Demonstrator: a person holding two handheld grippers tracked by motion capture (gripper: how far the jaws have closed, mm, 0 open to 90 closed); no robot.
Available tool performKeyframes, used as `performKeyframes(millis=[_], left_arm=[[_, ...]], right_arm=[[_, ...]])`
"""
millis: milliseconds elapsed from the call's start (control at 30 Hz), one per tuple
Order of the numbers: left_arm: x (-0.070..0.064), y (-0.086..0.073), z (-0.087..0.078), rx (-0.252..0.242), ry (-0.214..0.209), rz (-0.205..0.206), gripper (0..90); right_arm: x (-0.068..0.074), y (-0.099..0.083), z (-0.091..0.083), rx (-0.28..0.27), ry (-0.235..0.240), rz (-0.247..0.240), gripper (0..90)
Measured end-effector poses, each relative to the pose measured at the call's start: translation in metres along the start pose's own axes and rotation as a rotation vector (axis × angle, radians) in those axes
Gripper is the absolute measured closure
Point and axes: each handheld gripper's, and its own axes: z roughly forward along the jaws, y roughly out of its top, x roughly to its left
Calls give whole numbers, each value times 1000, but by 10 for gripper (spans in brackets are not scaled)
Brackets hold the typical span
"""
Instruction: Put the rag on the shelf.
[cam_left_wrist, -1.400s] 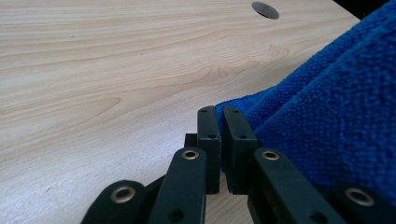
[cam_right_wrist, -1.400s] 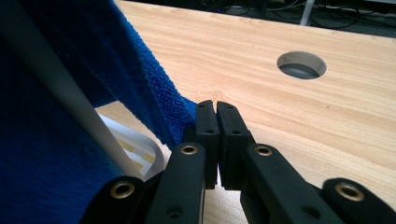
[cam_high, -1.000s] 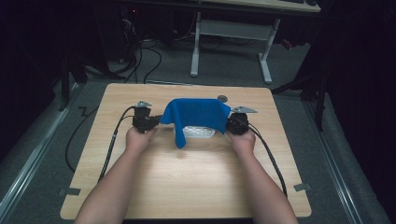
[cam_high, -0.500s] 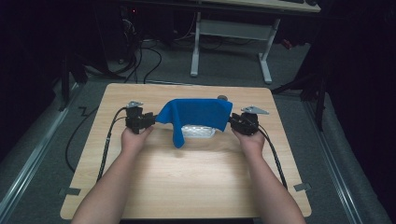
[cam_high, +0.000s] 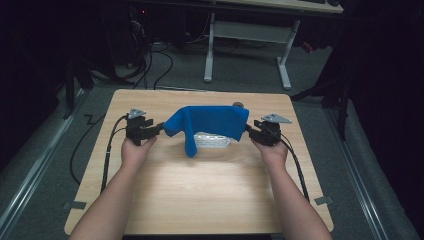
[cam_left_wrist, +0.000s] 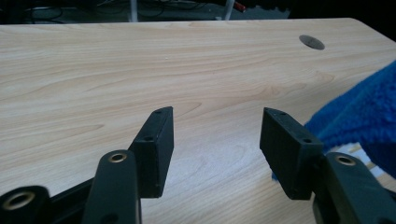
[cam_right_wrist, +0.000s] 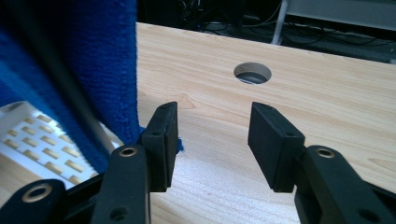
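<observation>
Beside the left gripper's (cam_left_wrist: 215, 140) matt black plastic jaws, the blue cloth (cam_left_wrist: 362, 119) looks fluffy and deep-piled. Under both grippers the table (cam_high: 210, 185) is pale wood-grain, smooth with a soft sheen. Left of the right gripper (cam_right_wrist: 212, 135), the white basket (cam_right_wrist: 35, 140) looks like smooth slotted plastic.

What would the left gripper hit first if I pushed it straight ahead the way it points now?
Probably the blue cloth. In the high view the left gripper, jaws open, points at its near edge. Its own view shows bare table between the jaws and cloth just right, so it may only graze.
</observation>
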Motion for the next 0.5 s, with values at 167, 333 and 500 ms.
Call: performKeyframes(millis=[167, 333, 500], left_arm=[[5, -6, -9, -8, 18, 0, 441], [8, -14, -18, -11, 29, 5, 439], [10, -22, -27, -11, 32, 8, 438]], right_arm=[[2, 0, -5, 0, -3, -19, 506], [0, -6, -11, -9, -18, -15, 495], [0, -10, -15, 6, -18, -16, 484]])
